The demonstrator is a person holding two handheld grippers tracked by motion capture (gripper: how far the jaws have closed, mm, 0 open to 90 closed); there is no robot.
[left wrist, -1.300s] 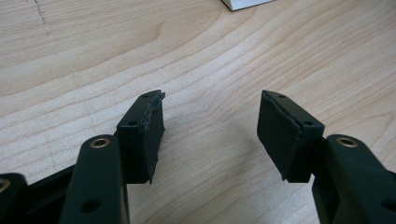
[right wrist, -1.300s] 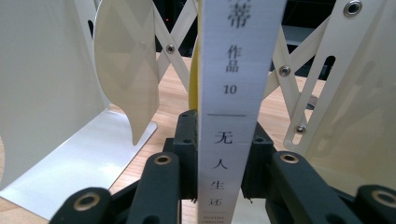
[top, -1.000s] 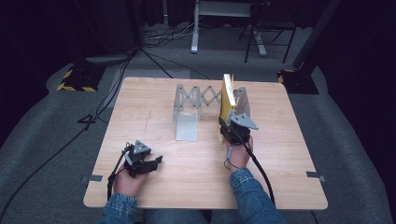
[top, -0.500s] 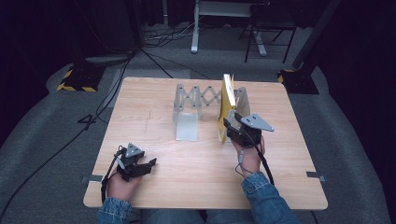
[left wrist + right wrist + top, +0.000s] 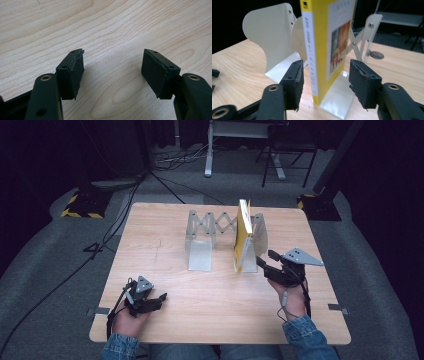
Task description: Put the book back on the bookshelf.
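Wooden table (image 5: 215, 305) bearing an expanding metal book rack (image 5: 210, 237) with a yellow book (image 5: 242, 235) upright at its right end — right gripper (image 5: 264, 261) agape just before the spine, left gripper (image 5: 159, 300) agape, empty, well apart.

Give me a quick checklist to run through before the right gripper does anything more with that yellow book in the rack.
1. Right gripper jaws open: ok, pads apart either side of the spine.
2. Yellow book upright: ok, standing on end on the rack's base plate.
3. Pads touching the book: cannot tell; they look just short of it.
4. Expanding book rack steady on the table: ok, both end plates sit flat.
5. Left gripper out of the way: ok, open, over bare wood near the front edge.
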